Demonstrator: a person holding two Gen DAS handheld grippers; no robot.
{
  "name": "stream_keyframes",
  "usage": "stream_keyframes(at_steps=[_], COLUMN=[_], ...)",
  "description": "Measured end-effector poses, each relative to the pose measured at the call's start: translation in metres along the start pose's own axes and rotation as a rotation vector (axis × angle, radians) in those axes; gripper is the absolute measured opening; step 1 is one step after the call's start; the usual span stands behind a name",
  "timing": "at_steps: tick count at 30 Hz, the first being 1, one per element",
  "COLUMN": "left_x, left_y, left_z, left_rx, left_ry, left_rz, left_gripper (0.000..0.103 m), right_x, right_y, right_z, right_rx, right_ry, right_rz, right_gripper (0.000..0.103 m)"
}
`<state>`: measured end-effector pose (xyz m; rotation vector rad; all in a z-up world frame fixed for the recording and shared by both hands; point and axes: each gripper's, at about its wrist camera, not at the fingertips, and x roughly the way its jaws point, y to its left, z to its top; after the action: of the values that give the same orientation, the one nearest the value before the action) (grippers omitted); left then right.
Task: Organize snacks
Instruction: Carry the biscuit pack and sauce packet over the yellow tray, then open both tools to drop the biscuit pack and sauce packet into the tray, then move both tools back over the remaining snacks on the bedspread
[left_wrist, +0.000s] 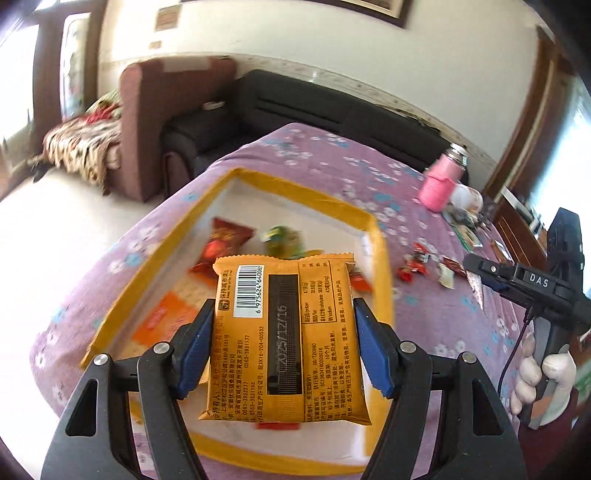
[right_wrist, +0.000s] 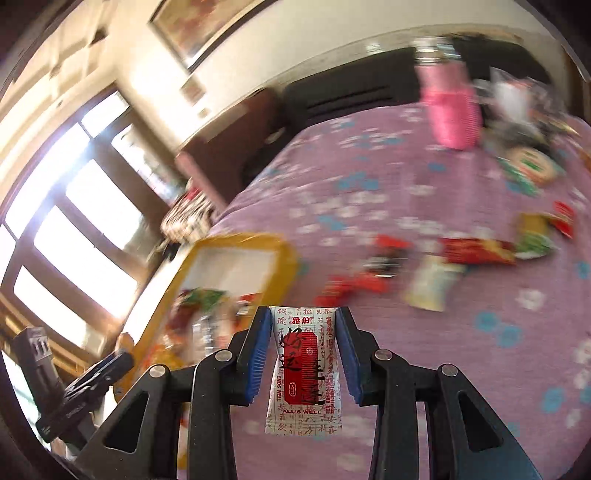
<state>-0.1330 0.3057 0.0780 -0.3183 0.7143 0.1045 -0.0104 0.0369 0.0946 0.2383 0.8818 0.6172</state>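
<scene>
Left wrist view: left gripper (left_wrist: 282, 332) clamped on orange packet (left_wrist: 282, 339), long axis along the fingers, directly above tray (left_wrist: 306, 194); right gripper (right_wrist: 301, 354) pinching white sachet (right_wrist: 303, 373), off tray's right side, farther.

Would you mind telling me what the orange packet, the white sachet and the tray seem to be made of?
Orange packet: likely plastic film, slightly glossy; serrated top edge and a back seam. White sachet: probably thin printed film or coated paper, creased; hard to tell. Tray: rigid, with yellow rim and pale floor, perhaps plastic or card; blur leaves it open.
</scene>
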Motion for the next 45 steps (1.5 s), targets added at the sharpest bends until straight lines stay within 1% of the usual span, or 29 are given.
stream_keyframes(at_steps=[5, 10, 15, 20, 23, 24, 27, 28, 29, 32, 33, 36, 38, 40, 41, 45], left_x=[0.017, 0.031, 0.043, 0.058, 0.063, 0.063, 0.06, 0.058, 0.054, 0.037, 0.03, 0.011, 0.001, -0.005, -0.008, -0.02], left_y=[0.023, 0.035, 0.036, 0.032, 0.034, 0.035, 0.037, 0.038, 0.038, 0.036, 0.034, 0.025, 0.015, 0.004, -0.004, -0.033], left_z=[-0.006, 0.002, 0.015, 0.023, 0.025, 0.025, 0.026, 0.025, 0.025, 0.023, 0.022, 0.016, 0.01, 0.003, 0.0, -0.009], left_rx=[-0.036, -0.05, -0.038, -0.038, -0.053, -0.064, -0.081, -0.086, -0.091, -0.091, -0.089, -0.095, -0.079, -0.054, -0.027, 0.09], left_ry=[0.04, 0.059, 0.067, 0.09, 0.097, 0.098, 0.092, 0.086, 0.078, 0.039, 0.026, 0.005, -0.008, -0.01, -0.012, -0.062], left_rz=[0.012, 0.019, 0.014, 0.004, 0.002, -0.007, -0.016, -0.021, -0.027, -0.028, -0.023, 0.018, 0.037, 0.028, 0.037, 0.151], left_gripper=[0.071, 0.071, 0.071, 0.071, 0.071, 0.071, 0.071, 0.071, 0.071, 0.071, 0.071, 0.076, 0.081, 0.081, 0.081, 0.081], right_x=[0.046, 0.086, 0.115, 0.131, 0.138, 0.14, 0.14, 0.138, 0.136, 0.119, 0.114, 0.09, 0.076, 0.065, 0.061, 0.04], right_y=[0.052, 0.085, 0.091, 0.088, 0.087, 0.087, 0.086, 0.085, 0.084, 0.086, 0.087, 0.085, 0.079, 0.071, 0.067, 0.052], right_z=[0.0, -0.005, -0.003, 0.002, 0.006, 0.007, 0.008, 0.008, 0.008, 0.008, 0.007, 0.003, -0.001, -0.007, -0.01, -0.023], right_rx=[-0.058, -0.115, -0.136, -0.151, -0.142, -0.141, -0.119, -0.105, -0.096, -0.112, -0.12, -0.134, -0.123, -0.109, -0.103, -0.096], right_ry=[0.08, 0.129, 0.145, 0.144, 0.149, 0.15, 0.144, 0.139, 0.133, 0.094, 0.083, 0.04, 0.025, 0.024, 0.025, 0.018], right_rz=[0.036, 0.006, -0.055, -0.114, -0.125, -0.124, -0.11, -0.099, -0.09, -0.099, -0.101, -0.1, -0.094, -0.091, -0.093, -0.109], right_gripper=[0.036, 0.036, 0.036, 0.036, 0.036, 0.038, 0.04, 0.046, 0.048, 0.049, 0.049, 0.055, 0.057, 0.057, 0.057, 0.057])
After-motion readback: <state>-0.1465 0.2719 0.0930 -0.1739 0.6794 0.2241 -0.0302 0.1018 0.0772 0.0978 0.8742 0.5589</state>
